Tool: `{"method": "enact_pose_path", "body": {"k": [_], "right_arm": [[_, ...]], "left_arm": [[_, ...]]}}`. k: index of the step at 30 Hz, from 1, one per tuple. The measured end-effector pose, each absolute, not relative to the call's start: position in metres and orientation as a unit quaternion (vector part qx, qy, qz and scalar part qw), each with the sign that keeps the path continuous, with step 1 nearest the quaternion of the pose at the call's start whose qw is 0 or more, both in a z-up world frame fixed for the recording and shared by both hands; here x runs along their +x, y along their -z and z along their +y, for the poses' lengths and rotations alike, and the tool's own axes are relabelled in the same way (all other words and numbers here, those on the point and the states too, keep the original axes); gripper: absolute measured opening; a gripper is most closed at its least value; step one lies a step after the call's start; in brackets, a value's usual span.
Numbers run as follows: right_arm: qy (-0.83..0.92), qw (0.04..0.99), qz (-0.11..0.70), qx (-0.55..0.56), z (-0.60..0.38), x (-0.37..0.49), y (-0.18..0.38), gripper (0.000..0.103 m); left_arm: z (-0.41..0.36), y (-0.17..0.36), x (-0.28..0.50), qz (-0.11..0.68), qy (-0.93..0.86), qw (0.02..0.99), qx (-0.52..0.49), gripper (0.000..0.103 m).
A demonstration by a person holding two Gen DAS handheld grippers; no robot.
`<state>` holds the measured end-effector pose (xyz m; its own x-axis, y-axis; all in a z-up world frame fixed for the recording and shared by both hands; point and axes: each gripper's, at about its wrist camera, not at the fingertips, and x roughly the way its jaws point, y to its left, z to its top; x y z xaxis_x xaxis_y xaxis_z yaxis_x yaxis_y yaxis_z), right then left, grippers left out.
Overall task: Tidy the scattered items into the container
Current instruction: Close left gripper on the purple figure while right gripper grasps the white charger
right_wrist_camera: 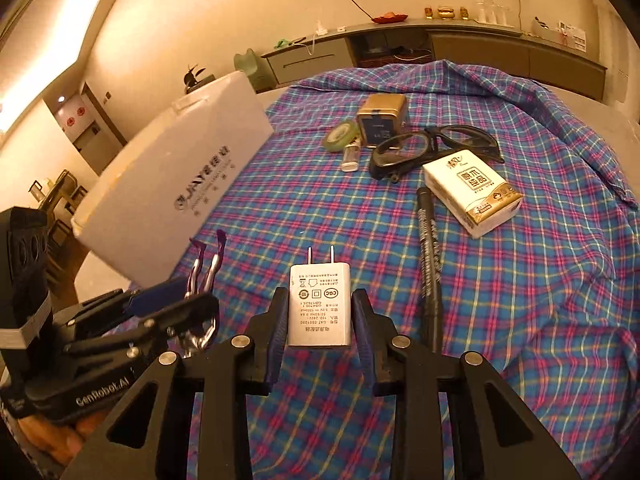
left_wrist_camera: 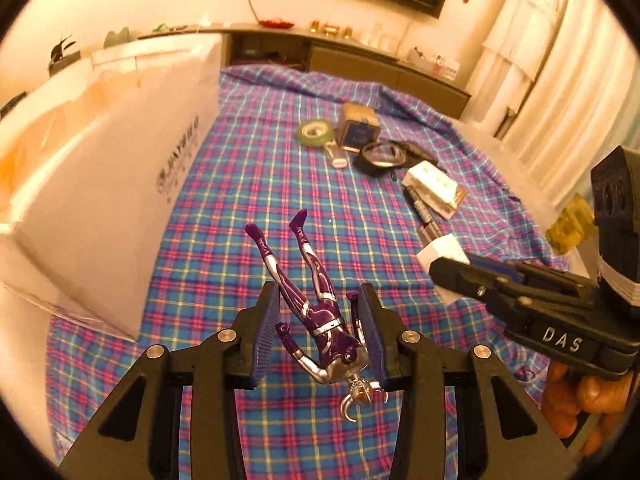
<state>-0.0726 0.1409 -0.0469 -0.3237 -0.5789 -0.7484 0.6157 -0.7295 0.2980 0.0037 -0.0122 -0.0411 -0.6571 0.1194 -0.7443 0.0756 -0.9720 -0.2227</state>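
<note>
While the left tongs (left_wrist_camera: 320, 332) pinch a purple-and-silver action figure (left_wrist_camera: 320, 312) by its torso, head toward the camera and legs pointing away, the figure hangs above the plaid cloth (left_wrist_camera: 248, 184) with the white foam box (left_wrist_camera: 100, 208) just to the left. The right tongs (right_wrist_camera: 320, 320) grip a white plug charger (right_wrist_camera: 320, 308) by its sides, prongs pointing away, also held over the cloth. Lying on the cloth farther out are a black marker (right_wrist_camera: 430, 264) just right of the charger, a white tissue pack (right_wrist_camera: 472, 196) beside the marker's far end, black-framed glasses (right_wrist_camera: 432, 148) beyond the pack, a gold square tin (right_wrist_camera: 380, 120), a green tape roll (right_wrist_camera: 340, 136) touching or nearly touching the tin, and a small clear bottle (right_wrist_camera: 350, 158) lying near the roll. A low cabinet (right_wrist_camera: 500, 52) runs along the far wall.
</note>
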Motion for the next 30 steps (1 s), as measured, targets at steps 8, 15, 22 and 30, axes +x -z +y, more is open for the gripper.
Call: {"method": "enact_pose_path", "body": {"k": [8,15,22,30], "right_arm": [[0.811,0.393,0.031,0.431,0.122,-0.046,0.017,0.033],[0.809,0.416,0.039,0.412,0.098,-0.030,-0.010,0.033],[0.807,0.440,0.043,0.392,0.067,-0.020,-0.039,0.033],[0.802,0.461,0.050,0.375,0.028,-0.017,-0.061,0.033]], "left_arm": [[-0.024,0.009,0.030,-0.120,-0.917,0.028,-0.379,0.042],[-0.048,-0.010,0.044,-0.144,-0.922,0.032,-0.358,0.042],[-0.077,-0.032,0.051,-0.165,-0.929,0.028,-0.330,0.042],[-0.115,-0.053,0.052,-0.186,-0.934,0.016,-0.304,0.042]]}}
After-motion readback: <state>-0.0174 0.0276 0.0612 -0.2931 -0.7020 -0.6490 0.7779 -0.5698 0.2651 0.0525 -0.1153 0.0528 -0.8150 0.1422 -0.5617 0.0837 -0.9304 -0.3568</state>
